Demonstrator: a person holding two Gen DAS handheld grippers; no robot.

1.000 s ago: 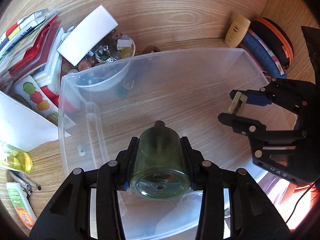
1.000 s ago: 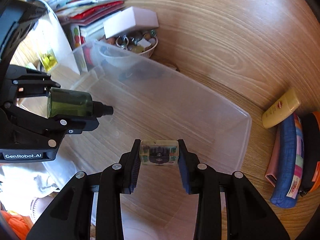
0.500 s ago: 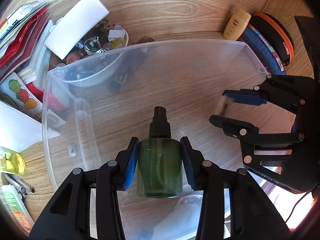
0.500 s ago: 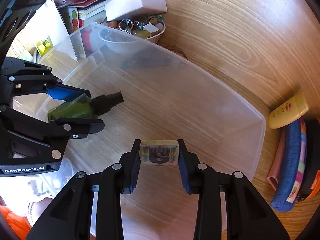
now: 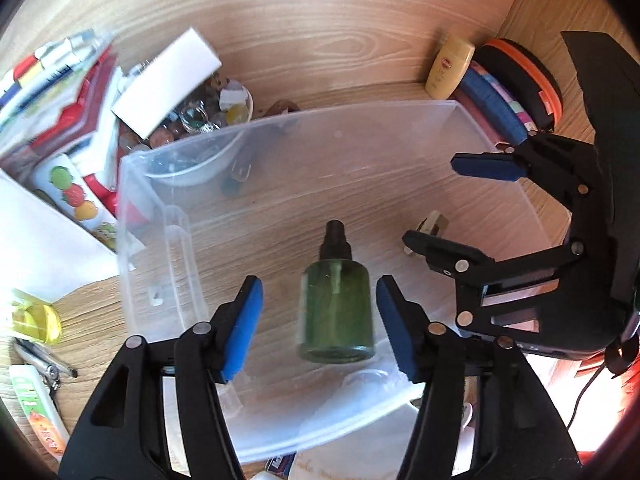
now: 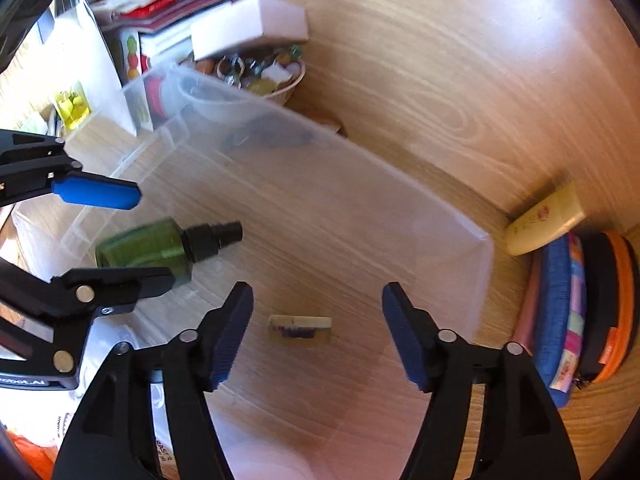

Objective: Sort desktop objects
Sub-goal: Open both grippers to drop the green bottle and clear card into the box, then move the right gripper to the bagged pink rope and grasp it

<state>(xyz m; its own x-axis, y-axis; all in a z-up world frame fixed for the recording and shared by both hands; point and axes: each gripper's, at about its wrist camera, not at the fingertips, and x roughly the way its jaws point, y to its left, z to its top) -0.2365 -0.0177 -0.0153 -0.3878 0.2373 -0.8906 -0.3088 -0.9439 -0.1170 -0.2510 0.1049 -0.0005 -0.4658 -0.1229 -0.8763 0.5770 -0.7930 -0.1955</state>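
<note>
The green bottle (image 5: 337, 312) lies on its side on the floor of the clear bin (image 5: 288, 120), near the bin's near wall and towards its left end, its long axis running away from the left gripper (image 5: 319, 324) with the black spray cap pointing to the far wall. It sits between that gripper's blue pads but apart from both (jaws have just been opening, nothing pressed), so it's released. The small card-like block (image 6: 300, 327) lies flat further right on the bin floor, long side across the right gripper (image 6: 318, 330), likewise loose between jaws that have just been opening, w/ gaps either side. Each item is nearest its own gripper, so both should lift straight up and out, I judge.

Bottle: translucent green plastic, cylindrical, smooth, likely to roll. Block: pale, flat, rectangular, w/ a dark print. Bin: thin frosted plastic, rectangular. Beyond its far-left corner, on the wooden desk (image 5: 320, 20), sits a bowl of trinkets (image 5: 216, 108) under a white box. Off the far-right corner lies a yellow tube (image 5: 448, 66) beside a blue pouch (image 5: 496, 100).
</note>
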